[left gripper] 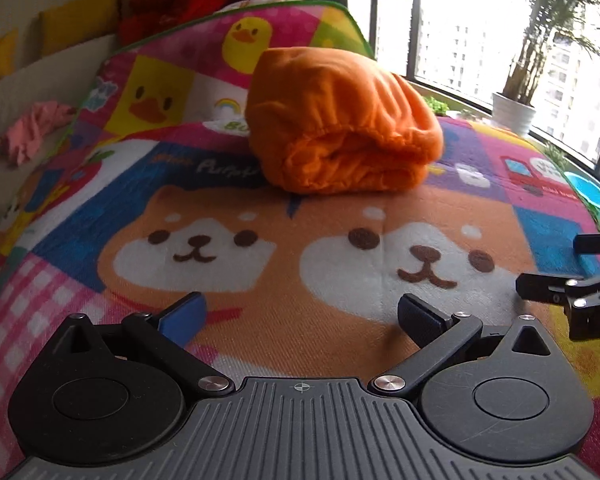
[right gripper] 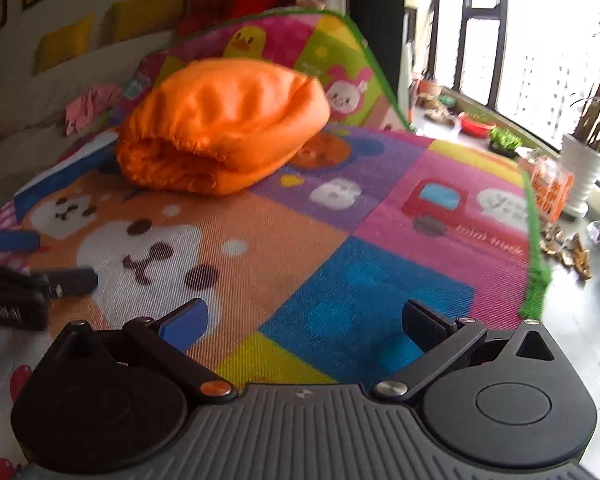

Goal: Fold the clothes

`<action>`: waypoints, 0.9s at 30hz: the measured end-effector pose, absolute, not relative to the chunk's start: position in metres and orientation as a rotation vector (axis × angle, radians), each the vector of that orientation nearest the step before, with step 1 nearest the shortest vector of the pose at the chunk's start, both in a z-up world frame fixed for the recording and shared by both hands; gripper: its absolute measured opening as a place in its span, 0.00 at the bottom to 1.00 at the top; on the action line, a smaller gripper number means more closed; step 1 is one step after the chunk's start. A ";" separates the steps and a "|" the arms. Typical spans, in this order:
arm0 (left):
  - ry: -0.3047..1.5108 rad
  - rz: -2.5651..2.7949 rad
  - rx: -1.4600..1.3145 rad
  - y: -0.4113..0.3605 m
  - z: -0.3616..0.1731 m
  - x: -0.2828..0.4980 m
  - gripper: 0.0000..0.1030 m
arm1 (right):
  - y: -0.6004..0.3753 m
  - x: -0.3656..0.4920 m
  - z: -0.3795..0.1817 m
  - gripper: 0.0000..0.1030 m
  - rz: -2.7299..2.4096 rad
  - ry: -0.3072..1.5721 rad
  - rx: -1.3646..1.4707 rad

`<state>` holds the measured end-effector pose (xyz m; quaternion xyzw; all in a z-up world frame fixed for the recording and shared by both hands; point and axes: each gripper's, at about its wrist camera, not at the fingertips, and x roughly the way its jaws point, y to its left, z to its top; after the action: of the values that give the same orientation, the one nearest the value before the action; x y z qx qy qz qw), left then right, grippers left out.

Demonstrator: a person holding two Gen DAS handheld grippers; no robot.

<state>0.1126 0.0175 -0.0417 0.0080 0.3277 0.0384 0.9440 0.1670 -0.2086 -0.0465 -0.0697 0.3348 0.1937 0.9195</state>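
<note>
An orange garment [left gripper: 340, 124] lies folded into a thick bundle on the colourful cartoon mat [left gripper: 284, 280], ahead of both grippers; it also shows in the right wrist view [right gripper: 220, 128]. My left gripper [left gripper: 300, 320] is open and empty, hovering over the mat's dog faces, well short of the bundle. My right gripper [right gripper: 304, 324] is open and empty, over the blue and orange squares of the mat [right gripper: 380, 300]. Each gripper shows in the other's view: the right one at the right edge [left gripper: 580, 280], the left one at the left edge [right gripper: 28, 260].
A pink garment [left gripper: 36, 128] lies on the sofa to the left, also in the right wrist view [right gripper: 88, 108]. A red garment [left gripper: 180, 0] lies at the back. White plant pots [right gripper: 580, 168], an orange box [right gripper: 550, 188] and windows stand on the right. A teal bowl [left gripper: 592, 196] sits off the mat.
</note>
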 end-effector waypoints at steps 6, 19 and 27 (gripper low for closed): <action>0.677 0.091 0.002 0.019 -0.043 0.113 1.00 | -0.208 0.166 -0.049 1.00 0.403 0.683 -0.142; 0.687 0.101 -0.016 0.022 -0.043 0.114 1.00 | -0.208 0.166 -0.049 1.00 0.402 0.684 -0.141; 0.687 0.101 -0.016 0.021 -0.043 0.114 1.00 | -0.208 0.166 -0.049 1.00 0.402 0.683 -0.144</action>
<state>0.1135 0.0214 -0.0427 -0.0080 0.3366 0.0494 0.9403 0.1658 -0.2083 -0.0487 -0.0699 0.3323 0.1954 0.9200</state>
